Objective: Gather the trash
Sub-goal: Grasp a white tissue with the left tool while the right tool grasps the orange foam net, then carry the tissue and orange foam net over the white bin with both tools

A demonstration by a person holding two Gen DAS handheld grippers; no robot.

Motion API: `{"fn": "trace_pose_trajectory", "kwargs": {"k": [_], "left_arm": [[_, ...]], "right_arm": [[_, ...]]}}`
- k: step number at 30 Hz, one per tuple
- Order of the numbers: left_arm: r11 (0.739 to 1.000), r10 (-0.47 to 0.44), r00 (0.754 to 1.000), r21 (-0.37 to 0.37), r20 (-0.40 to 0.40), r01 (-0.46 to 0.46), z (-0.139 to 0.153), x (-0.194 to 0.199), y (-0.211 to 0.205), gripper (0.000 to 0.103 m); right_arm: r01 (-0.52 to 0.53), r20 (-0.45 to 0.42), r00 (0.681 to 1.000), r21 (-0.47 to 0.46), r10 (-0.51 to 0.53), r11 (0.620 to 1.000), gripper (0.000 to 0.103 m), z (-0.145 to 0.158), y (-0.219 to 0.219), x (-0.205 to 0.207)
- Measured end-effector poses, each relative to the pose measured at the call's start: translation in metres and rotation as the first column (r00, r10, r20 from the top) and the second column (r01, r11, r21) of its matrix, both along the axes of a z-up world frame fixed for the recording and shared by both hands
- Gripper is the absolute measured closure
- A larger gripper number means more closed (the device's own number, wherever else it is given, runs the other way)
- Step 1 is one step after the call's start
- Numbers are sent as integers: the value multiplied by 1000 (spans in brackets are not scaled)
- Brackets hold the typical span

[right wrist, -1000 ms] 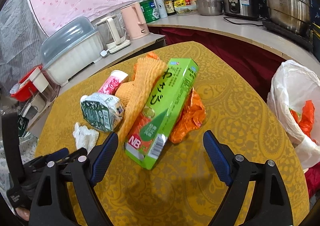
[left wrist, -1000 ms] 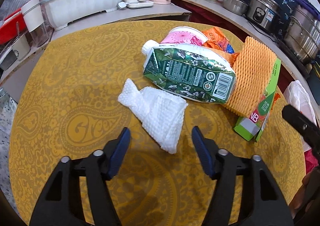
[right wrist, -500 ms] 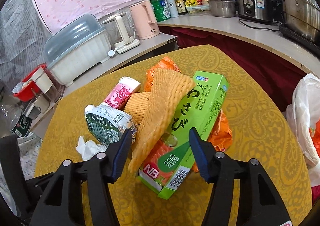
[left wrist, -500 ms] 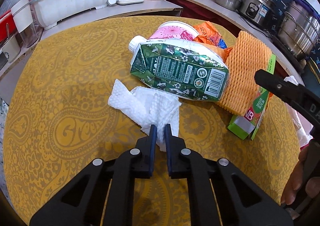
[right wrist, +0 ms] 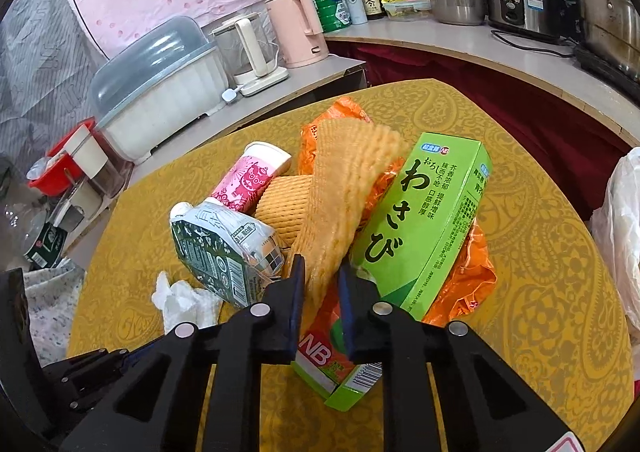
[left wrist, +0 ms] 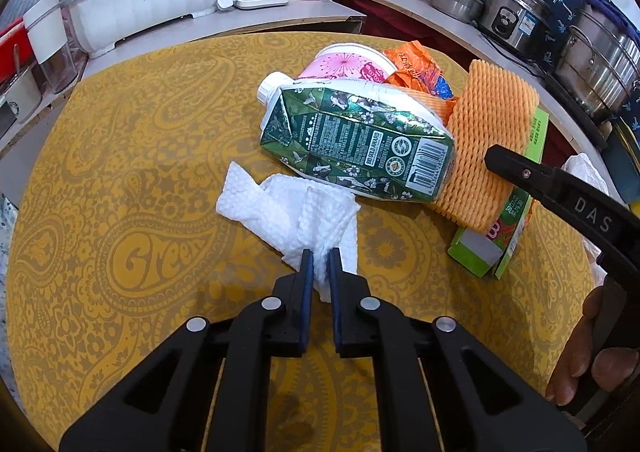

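White tissue [left wrist: 298, 212] pinched in left gripper [left wrist: 319, 272].

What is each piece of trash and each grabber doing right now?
left gripper: shut on white tissue
right gripper: shut on orange foam net, near end lifted
green carton: lying on its side, cap on
wasabi box: lying tilted on the pile
pink cup: tipped over

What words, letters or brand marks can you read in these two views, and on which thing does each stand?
"わさび": large dark letters on the green box.
"NB": white letters on that box's near end.
"DAS": white letters on the right gripper, seen in the left wrist view.
"Green": woven script in the yellow tablecloth, partly guessed.
Green carton: barcode and small print, too small to read.
Counter bottles' labels: blurred.
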State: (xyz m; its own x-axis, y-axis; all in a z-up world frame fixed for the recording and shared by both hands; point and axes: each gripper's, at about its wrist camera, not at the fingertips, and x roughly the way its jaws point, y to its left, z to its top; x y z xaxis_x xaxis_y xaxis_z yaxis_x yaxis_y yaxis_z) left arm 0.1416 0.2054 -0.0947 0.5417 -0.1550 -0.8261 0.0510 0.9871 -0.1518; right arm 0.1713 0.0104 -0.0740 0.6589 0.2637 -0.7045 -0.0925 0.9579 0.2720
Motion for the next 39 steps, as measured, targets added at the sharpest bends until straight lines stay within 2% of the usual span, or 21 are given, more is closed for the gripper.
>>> {"fn": "trace_pose_trajectory", "kwargs": {"k": [9, 20, 28, 39], "left_arm": [[1000, -17, 997, 7, 71, 17, 35, -20, -13, 98], [994, -107, 977, 7, 184, 107, 91, -60, -67, 99], [974, -225, 946, 21, 232, 226, 114, -77, -131, 99], [930, -363, 898, 40, 247, 365, 122, -91, -217, 99]], "right_arm": [[39, 76, 996, 30, -41, 999, 94, 33, -27, -24], [132, 157, 977, 67, -141, 989, 94, 70, -84, -68], [223, 187, 954, 87, -236, 971, 94, 83, -138, -102], [367, 180, 906, 116, -383, 923, 94, 79, -224, -141]]}}
